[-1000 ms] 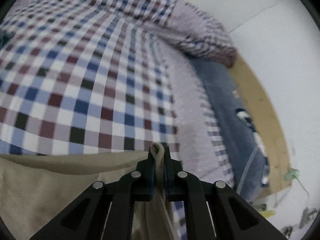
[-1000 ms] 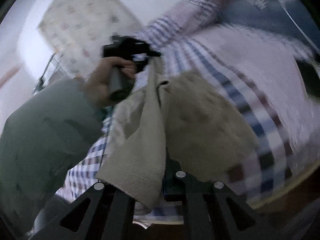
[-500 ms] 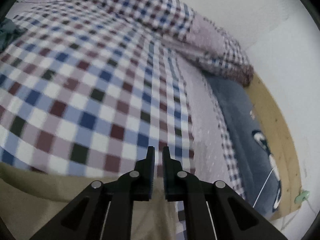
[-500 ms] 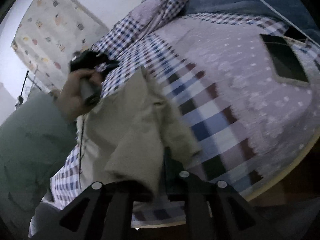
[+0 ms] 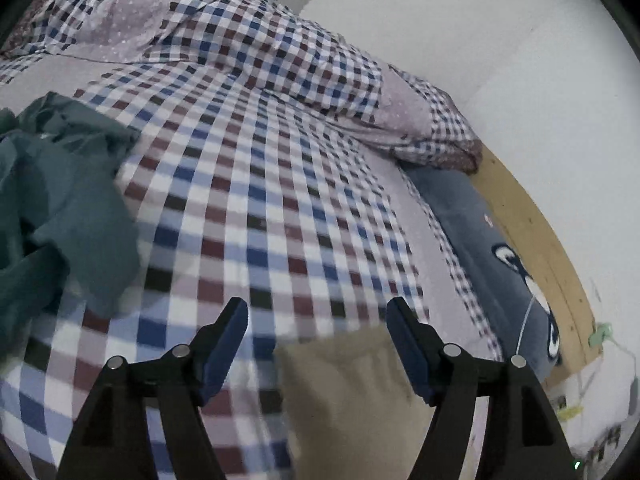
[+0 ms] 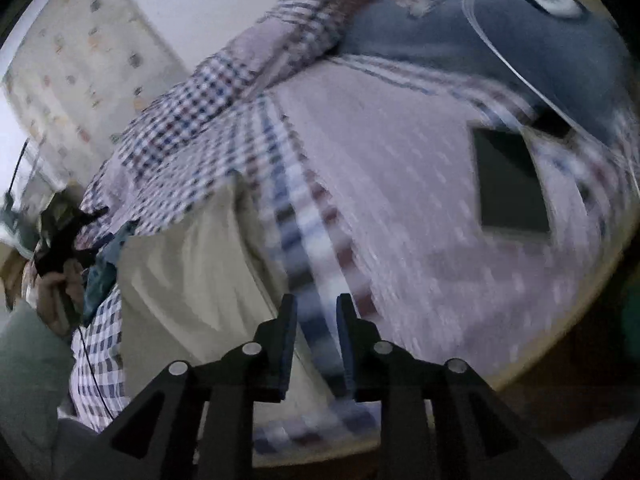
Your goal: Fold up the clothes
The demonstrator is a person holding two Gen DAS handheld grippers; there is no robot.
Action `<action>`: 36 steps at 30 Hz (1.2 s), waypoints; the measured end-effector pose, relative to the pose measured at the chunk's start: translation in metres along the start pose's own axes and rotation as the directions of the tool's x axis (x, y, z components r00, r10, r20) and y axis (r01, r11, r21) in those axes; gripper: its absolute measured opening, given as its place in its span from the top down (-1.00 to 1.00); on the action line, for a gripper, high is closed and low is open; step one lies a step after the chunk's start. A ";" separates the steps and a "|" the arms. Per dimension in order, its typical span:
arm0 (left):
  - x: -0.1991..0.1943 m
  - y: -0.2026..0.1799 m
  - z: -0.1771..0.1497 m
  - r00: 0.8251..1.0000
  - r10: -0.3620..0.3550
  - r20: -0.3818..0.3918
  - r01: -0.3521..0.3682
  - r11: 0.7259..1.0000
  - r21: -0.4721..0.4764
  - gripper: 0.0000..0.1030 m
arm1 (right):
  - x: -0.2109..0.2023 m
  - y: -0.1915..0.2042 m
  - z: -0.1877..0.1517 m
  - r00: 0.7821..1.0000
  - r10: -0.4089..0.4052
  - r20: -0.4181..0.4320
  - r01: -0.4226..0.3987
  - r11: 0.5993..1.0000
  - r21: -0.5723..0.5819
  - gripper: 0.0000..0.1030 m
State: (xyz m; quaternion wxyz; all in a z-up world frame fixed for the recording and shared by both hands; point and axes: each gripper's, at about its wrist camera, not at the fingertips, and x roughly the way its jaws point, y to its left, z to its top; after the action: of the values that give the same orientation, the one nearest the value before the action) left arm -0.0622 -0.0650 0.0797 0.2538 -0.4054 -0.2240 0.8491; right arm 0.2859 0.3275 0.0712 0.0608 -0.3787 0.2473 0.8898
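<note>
A beige garment (image 6: 188, 280) lies folded flat on the checked bedsheet (image 5: 256, 184); its far corner (image 5: 352, 392) shows low in the left wrist view. My left gripper (image 5: 316, 312) hangs wide open above that corner, with nothing between its fingers. My right gripper (image 6: 316, 308) is open with a narrow gap, empty, just right of the beige garment's edge. A crumpled teal garment (image 5: 52, 208) lies on the sheet to the left. In the right wrist view a hand (image 6: 60, 288) holds the left gripper far left.
A dark tablet (image 6: 508, 188) lies on the lilac dotted sheet to the right. A blue pillow (image 5: 492, 264) and a checked quilt (image 5: 248, 44) sit near the wooden bed edge (image 5: 532, 232) and white wall. A patterned curtain (image 6: 76, 68) hangs behind.
Both grippers have let go of the beige garment, which now lies flat on the bed. The left gripper's jaws spread wide and the view swung left to show the teal garment.
</note>
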 end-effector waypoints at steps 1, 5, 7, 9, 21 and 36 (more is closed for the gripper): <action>-0.001 0.000 -0.005 1.000 -0.016 0.005 0.016 1.000 0.008 -0.46 | 0.004 0.009 0.013 1.000 0.009 -0.002 -0.009 0.999 -0.037 0.39; 0.013 -0.010 -0.013 0.999 -0.026 -0.039 0.029 0.998 0.052 -0.45 | 0.021 0.045 0.065 0.998 0.054 -0.009 -0.055 0.982 -0.182 0.21; 0.019 -0.013 -0.016 0.998 -0.013 -0.058 0.018 0.997 0.078 -0.44 | 0.039 0.055 0.091 0.995 0.096 -0.011 -0.096 0.975 -0.202 0.17; 0.023 -0.013 -0.019 0.997 -0.013 -0.072 0.019 0.997 0.081 -0.23 | 0.066 0.060 0.116 0.988 0.145 -0.042 -0.151 0.969 -0.193 0.17; 0.043 -0.012 -0.018 0.990 0.051 -0.133 -0.036 0.992 0.117 0.46 | 0.231 0.114 0.170 0.965 0.078 -0.249 -0.150 0.948 -0.282 0.16; 0.031 0.035 -0.016 0.999 -0.045 0.012 0.045 0.998 -0.051 0.92 | 0.220 0.162 0.190 0.988 0.144 -0.053 -0.153 0.905 -0.397 1.00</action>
State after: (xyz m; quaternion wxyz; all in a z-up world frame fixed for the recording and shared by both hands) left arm -0.0744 -0.0701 0.0326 0.2611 -0.4023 -0.2561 0.8393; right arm -0.0395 0.2616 0.0917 -0.0888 -0.3732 0.0889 0.9192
